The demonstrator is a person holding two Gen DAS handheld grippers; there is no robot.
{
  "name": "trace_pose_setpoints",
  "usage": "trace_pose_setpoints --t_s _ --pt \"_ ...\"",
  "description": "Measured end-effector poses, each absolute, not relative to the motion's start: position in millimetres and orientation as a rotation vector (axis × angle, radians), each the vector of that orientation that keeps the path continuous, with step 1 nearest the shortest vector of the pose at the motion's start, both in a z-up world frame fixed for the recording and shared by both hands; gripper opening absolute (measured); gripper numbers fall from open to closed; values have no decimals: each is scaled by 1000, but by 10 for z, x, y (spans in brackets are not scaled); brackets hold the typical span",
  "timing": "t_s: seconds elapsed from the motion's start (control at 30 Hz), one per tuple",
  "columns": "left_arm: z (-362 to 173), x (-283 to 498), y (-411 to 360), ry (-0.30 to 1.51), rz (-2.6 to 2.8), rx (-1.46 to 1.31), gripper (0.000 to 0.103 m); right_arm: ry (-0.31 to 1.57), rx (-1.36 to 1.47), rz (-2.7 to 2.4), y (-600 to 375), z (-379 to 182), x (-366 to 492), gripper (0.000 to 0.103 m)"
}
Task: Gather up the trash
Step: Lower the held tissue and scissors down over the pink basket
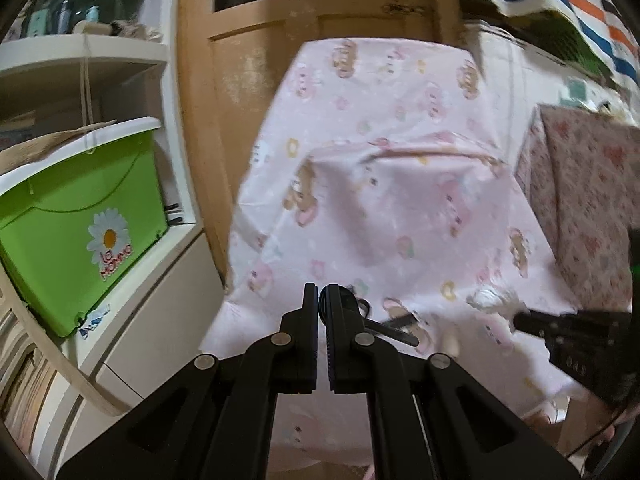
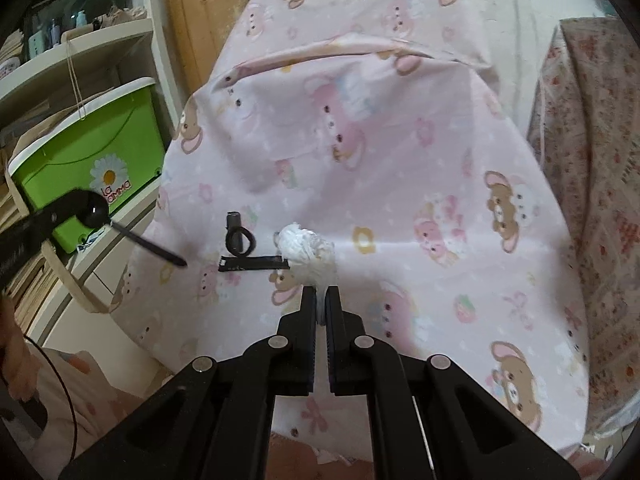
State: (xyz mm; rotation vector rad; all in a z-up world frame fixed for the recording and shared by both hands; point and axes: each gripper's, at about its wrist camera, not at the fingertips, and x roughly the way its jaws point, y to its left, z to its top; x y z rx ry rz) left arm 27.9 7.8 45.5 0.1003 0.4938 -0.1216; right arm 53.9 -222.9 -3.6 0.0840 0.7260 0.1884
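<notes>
In the left wrist view, the left hand-held gripper point(image 1: 319, 294) points forward and downward over the pink bear-print cloth point(image 1: 400, 184), clamped on a glossy black plastic spoon point(image 1: 390, 330) whose handle sticks out to the right. In the right wrist view, the right hand-held gripper point(image 2: 320, 296) tilts down over the same cloth, pinching a crumpled white tissue wad point(image 2: 306, 250); a black ring-shaped scrap point(image 2: 239, 239) and a flat black strip point(image 2: 252, 263) lie just left of the wad.

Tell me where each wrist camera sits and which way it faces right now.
Left wrist: mounted on the left gripper, looking forward and down across the pink cloth; its own shut fingers pinch a black spoon.
Right wrist: mounted on the right gripper, looking down on the same cloth; its own fingers pinch a white tissue wad.
Shared: the cloth, the green box, and each view catches the other gripper at its edge.
</notes>
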Motion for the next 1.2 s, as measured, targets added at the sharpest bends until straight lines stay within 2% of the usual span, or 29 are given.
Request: trace_pose_setpoints --t_s 0.17,0.3,0.73,1.03,1.2 --pt "375 111 -91 527 -172 128 3 711 65 105 -2288 -5 358 5" --pt "317 -21 -124 619 -217 70 3 706 70 133 -2323 82 201 5" --pt "128 -342 -450 602 -252 211 3 872 21 264 -2136 -54 -252 5" --pt "-197 -215 -406 791 -252 151 3 1026 18 426 -2004 -319 -313 5" --pt "-364 -194 -472 833 -240 175 3 1098 -19 439 -1925 -520 -326 5"
